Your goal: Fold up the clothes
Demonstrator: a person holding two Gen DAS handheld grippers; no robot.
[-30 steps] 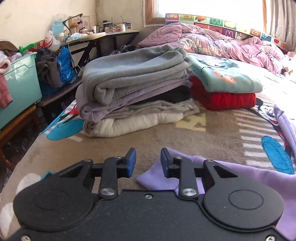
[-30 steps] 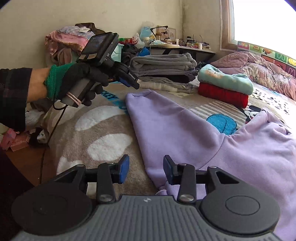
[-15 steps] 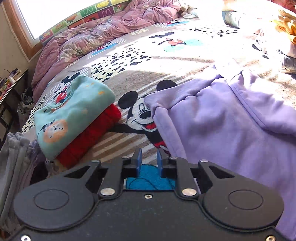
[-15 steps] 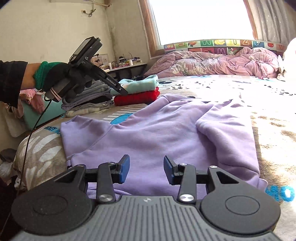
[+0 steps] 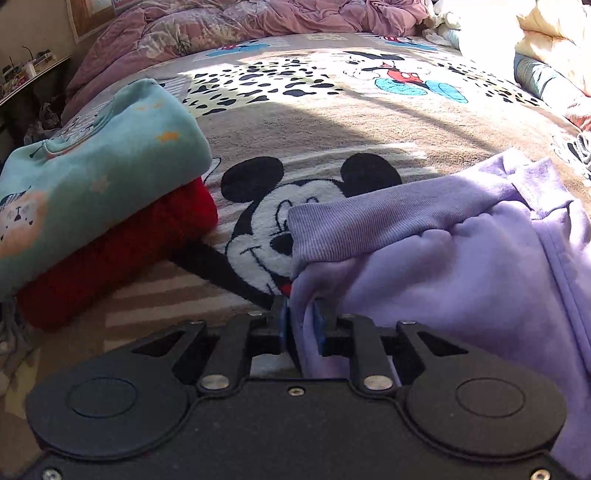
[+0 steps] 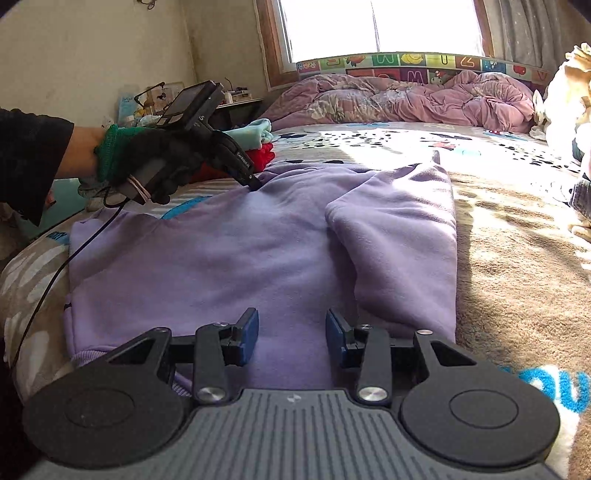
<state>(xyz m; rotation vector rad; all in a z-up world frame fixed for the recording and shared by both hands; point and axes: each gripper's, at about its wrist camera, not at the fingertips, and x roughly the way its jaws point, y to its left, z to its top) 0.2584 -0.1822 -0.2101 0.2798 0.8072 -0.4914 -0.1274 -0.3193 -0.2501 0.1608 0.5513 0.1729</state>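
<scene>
While the lilac sweatshirt [image 6: 258, 258] lies spread flat across the cartoon-mouse blanket [image 5: 332, 122], just beside the stack of a folded mint top [image 5: 99, 155] on a folded red garment [image 5: 122, 251], the left gripper [image 5: 301, 321] has a fold of cloth near the ribbed cuff [image 5: 369, 221] between its blue pads, the pads pressing on it though the jaws are easing slightly apart. The right gripper [image 6: 291, 336] hovers over the near hem with its jaws apart and nothing between them. To do this step well, I would judge that the left pinch should be firmed before any lift, since a loosening hold on thick fleece could slip, and the right should take the hem at a matching point so the fold line runs straight; one sleeve [image 6: 399, 236] is already laid over the body, so the other side wants the same treatment. Compared with a second ago, the left gripper has swung away from the grey pile of folded clothes, its jaws then wide and empty, and come down to the sweatshirt's far edge; the right gripper has turned toward the window [image 6: 369, 26], its jaws about as wide as before.
</scene>
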